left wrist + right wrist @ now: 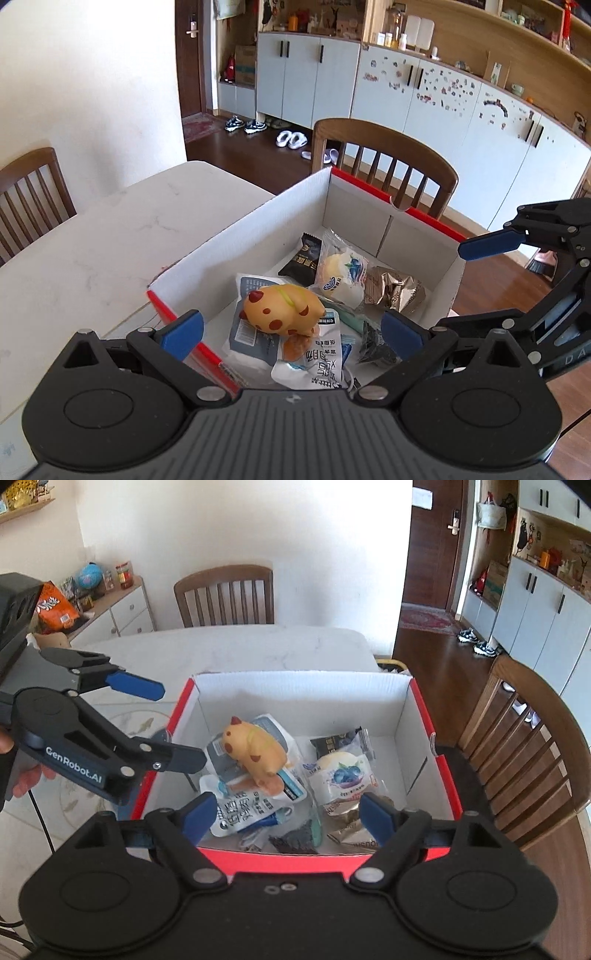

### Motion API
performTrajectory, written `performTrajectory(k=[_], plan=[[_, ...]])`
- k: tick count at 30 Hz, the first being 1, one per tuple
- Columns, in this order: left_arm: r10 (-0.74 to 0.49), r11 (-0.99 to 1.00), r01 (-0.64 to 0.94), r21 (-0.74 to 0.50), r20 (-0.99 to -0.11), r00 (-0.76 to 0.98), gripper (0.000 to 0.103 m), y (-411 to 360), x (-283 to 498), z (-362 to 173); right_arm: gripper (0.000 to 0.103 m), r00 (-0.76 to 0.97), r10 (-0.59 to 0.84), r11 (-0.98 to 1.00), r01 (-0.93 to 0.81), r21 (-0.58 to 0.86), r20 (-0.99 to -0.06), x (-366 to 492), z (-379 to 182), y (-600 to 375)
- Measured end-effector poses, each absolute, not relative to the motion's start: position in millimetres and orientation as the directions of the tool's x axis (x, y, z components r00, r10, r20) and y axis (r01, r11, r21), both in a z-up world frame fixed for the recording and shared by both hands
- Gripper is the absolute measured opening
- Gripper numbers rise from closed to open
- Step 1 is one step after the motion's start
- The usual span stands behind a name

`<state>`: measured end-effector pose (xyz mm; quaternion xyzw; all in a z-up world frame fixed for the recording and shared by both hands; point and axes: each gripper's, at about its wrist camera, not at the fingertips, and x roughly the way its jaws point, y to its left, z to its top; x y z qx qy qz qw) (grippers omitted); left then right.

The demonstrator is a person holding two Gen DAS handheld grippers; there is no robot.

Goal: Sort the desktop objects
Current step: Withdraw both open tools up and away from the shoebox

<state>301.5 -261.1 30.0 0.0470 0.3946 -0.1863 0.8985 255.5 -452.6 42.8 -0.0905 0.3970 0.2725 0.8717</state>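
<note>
A red-edged white cardboard box (258, 221) (303, 690) stands on the white table and holds a yellow spotted toy animal (280, 308) (255, 751), a blueberry bun packet (341, 275) (343, 775), a black snack packet (301, 260) (338, 744), a gold foil packet (395, 291) (351, 829) and white-blue sachets (317, 360) (243, 808). My left gripper (291, 334) (173, 725) is open and empty over the box's near-left side. My right gripper (288, 812) (439, 291) is open and empty over the box's other side.
The white marble table (92, 251) (258, 650) extends beyond the box. Wooden chairs (388, 162) (225, 594) stand at the table's edges, another at right (528, 731). Cabinets and shelves line the walls, with shoes on the floor (245, 124).
</note>
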Motion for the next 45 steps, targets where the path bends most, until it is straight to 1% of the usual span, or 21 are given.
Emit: performTrajectory(k=[5,12,15,27,32,45], plan=[[-0.321,0.926,0.364,-0.102,-0.720,0.615,0.103,-249,287,37,0.085,0.564,0.404,0.838,-0.543,0.045,-0.721,242,51,-448],[-0.336,0.924,0.363,-0.122,-0.714,0.615,0.103,-240,264,41,0.086,0.596,0.396,0.858,-0.512,0.050,-0.699,227,58,-445],[-0.305,0.934,0.345,-0.094,-0.715,0.629,0.103,-238,252,44,0.086,0.602,0.390,0.865,-0.500,0.052,-0.697,222,59,-444],[-0.285,0.939,0.338,-0.070,-0.711,0.643,0.103,-231,216,52,0.086,0.642,0.362,0.892,-0.449,0.051,-0.676,195,64,-440],[-0.286,0.943,0.322,-0.085,-0.704,0.651,0.103,-227,206,52,0.086,0.659,0.350,0.900,-0.434,0.044,-0.666,184,62,-437],[-0.256,0.952,0.298,-0.065,-0.701,0.666,0.103,-220,186,43,0.086,0.683,0.330,0.913,-0.406,0.036,-0.652,164,53,-426]])
